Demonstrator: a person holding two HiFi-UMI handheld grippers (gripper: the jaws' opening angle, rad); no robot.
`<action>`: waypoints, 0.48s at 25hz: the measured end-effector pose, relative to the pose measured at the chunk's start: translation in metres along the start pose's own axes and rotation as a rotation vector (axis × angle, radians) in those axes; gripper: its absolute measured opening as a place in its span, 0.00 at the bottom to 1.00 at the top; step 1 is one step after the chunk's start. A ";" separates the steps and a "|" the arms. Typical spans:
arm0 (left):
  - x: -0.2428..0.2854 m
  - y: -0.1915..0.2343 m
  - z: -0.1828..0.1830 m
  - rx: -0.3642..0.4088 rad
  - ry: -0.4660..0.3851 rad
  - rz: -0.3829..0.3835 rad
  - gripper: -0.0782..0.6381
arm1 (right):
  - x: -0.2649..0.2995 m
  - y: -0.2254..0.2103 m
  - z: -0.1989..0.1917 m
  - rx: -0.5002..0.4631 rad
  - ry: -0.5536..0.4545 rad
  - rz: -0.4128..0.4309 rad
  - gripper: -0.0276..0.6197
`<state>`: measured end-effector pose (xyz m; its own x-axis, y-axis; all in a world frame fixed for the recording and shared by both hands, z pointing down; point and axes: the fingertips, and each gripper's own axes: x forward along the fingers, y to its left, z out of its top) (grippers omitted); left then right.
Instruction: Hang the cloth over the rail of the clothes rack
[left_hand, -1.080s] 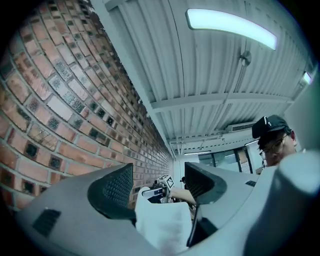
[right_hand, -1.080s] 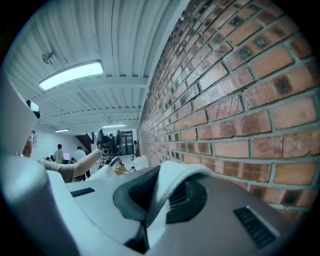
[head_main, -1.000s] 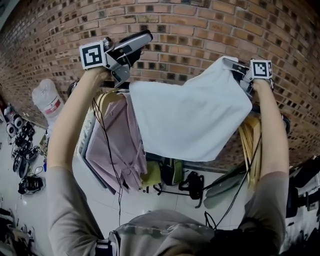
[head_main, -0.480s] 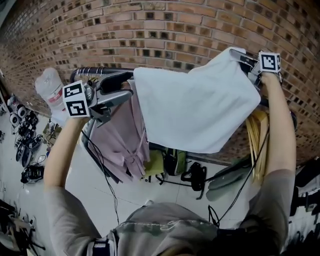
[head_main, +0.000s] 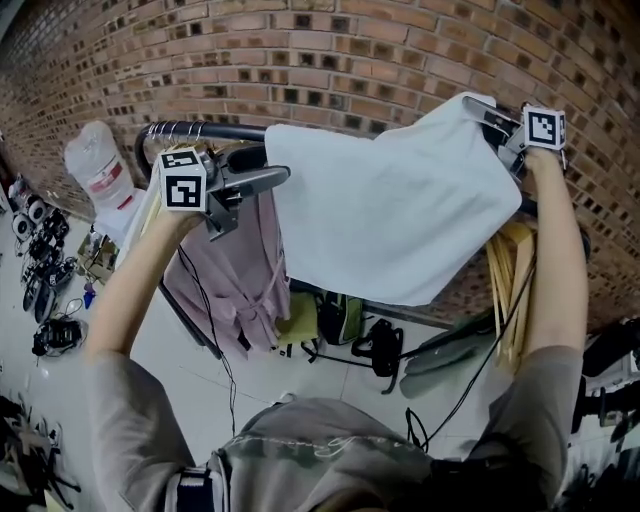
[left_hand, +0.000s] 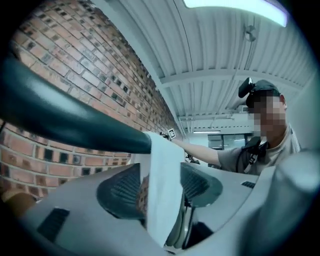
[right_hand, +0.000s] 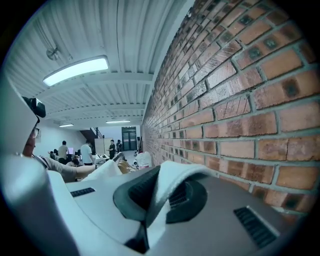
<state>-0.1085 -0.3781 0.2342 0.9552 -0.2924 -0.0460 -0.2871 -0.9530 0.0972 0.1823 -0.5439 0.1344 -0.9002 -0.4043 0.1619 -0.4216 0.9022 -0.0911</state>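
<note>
Cloth (head_main: 390, 220): white, light and limp, likely to slide if loaded unevenly. It drapes over the clothes-rack rail (head_main: 195, 130) with its right corner held high. Best taken by corners or hem.

Right gripper (head_main: 480, 110): jaws clamped on that corner.

Left gripper (head_main: 268, 168): jaws apart, left hem hanging loose between them, not pinched.

The rail under the cloth is hidden, so the rear overhang cannot be judged.

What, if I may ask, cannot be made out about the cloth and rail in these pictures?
- Rail under the cloth: head view, cloth covers it.
- Cloth's far side: head view, behind its front.
- Tips of the right tongs: head view, wrapped in cloth.
- Distant people: right gripper view, too small.
</note>
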 end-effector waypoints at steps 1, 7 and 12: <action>0.002 -0.003 0.000 -0.012 0.001 -0.023 0.39 | 0.000 -0.001 -0.001 -0.004 0.002 -0.004 0.07; 0.006 -0.001 0.002 -0.080 -0.003 -0.051 0.14 | 0.002 0.003 0.002 0.005 0.004 0.018 0.08; 0.000 -0.004 0.001 -0.106 -0.005 -0.085 0.13 | 0.007 0.010 0.002 0.091 -0.027 0.066 0.08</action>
<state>-0.1074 -0.3741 0.2332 0.9752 -0.2118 -0.0637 -0.1958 -0.9607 0.1967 0.1717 -0.5383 0.1327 -0.9286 -0.3491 0.1258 -0.3679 0.9103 -0.1895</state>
